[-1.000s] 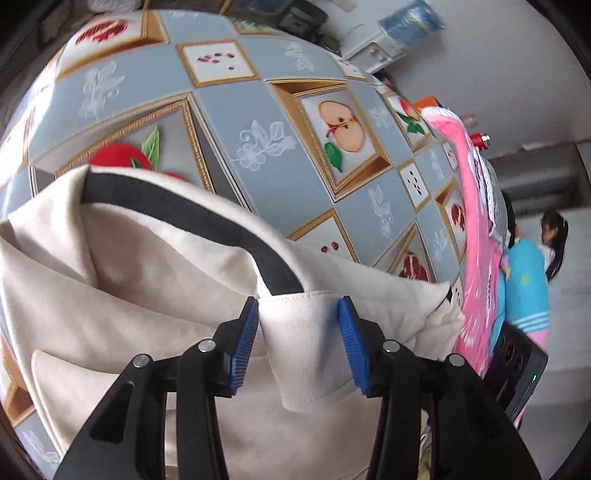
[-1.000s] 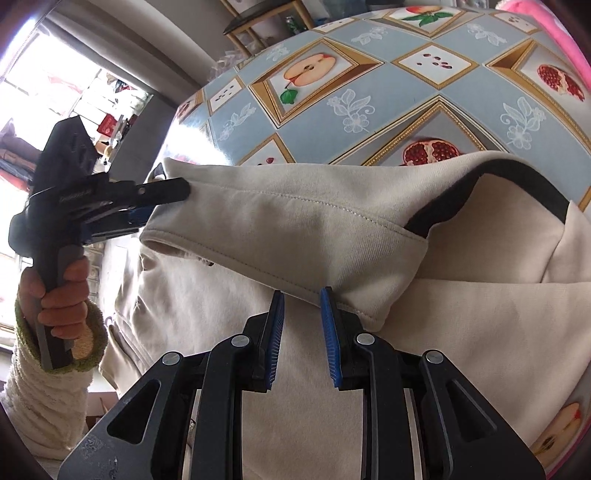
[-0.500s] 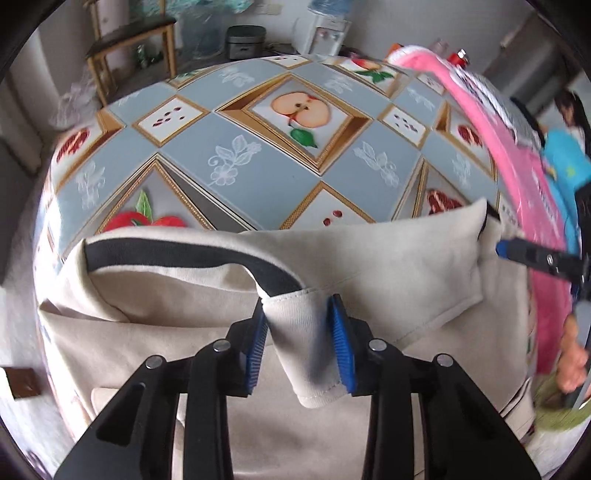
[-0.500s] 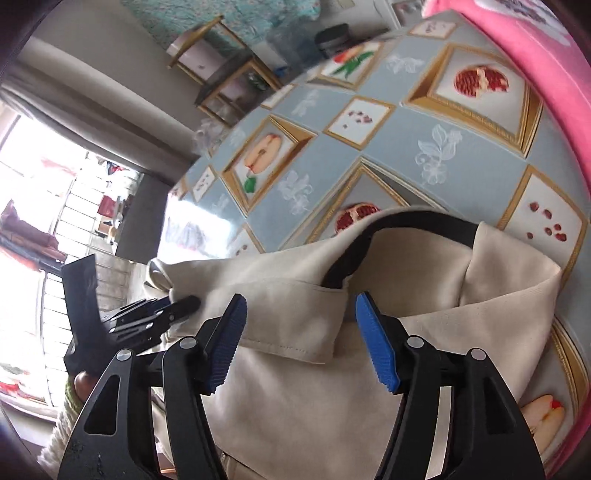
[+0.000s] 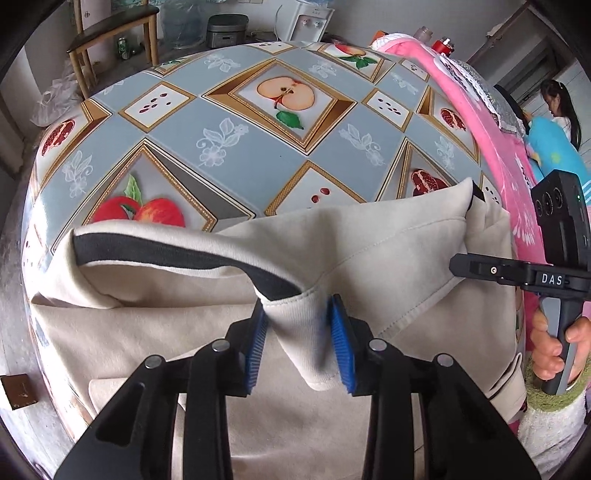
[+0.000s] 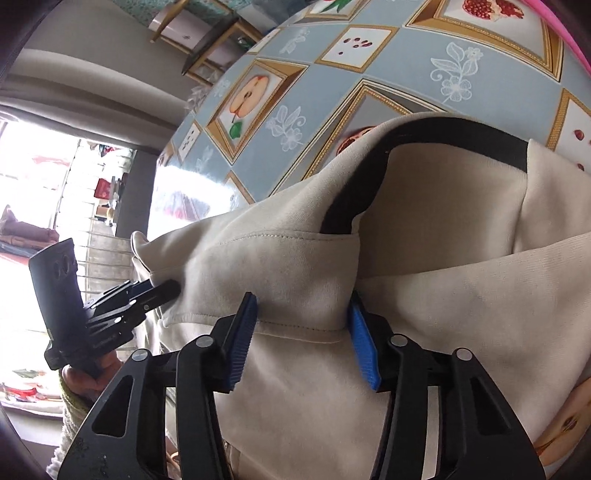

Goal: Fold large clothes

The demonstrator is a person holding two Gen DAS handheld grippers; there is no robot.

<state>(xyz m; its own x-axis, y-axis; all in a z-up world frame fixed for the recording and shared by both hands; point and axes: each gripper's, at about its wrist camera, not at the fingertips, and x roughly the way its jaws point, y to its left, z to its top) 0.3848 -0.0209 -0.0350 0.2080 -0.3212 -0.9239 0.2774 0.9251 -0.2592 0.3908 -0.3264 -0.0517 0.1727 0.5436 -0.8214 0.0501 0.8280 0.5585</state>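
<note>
1. Cream garment (image 5: 369,258) lies spread on the patterned tablecloth (image 5: 240,122), its near part directly under both tools, its black-lined neckline (image 5: 166,254) on the far side of them.
2. In the left wrist view, the left gripper (image 5: 297,314) has a folded flap of the cream cloth between its blue pads (image 5: 255,339). The cloth fills the gap and both pads press on it. Its jaws have just been closing, and we read this as a pinch on the flap.
3. In the right wrist view, the right gripper (image 6: 301,299) straddles a wider cream flap (image 6: 295,266) just below the neckline. The stitched hem runs flat and unbunched from one pad (image 6: 240,332) to the other. Its jaws have just been closing, but we see no squeeze on the cloth, so we call them parted around it.
4. Each view shows the other tool at its edge, held by a hand (image 5: 554,350) in a pale knitted sleeve, with its tip at the garment's side.
5. Beyond the neckline we see bare tablecloth, printed with apples and pomegranates.
6. A pink cloth (image 5: 491,140) runs along the table's right edge.
7. Farthest back we see a wooden chair (image 5: 110,29), and a person (image 5: 561,107) stands at the far right.
</note>
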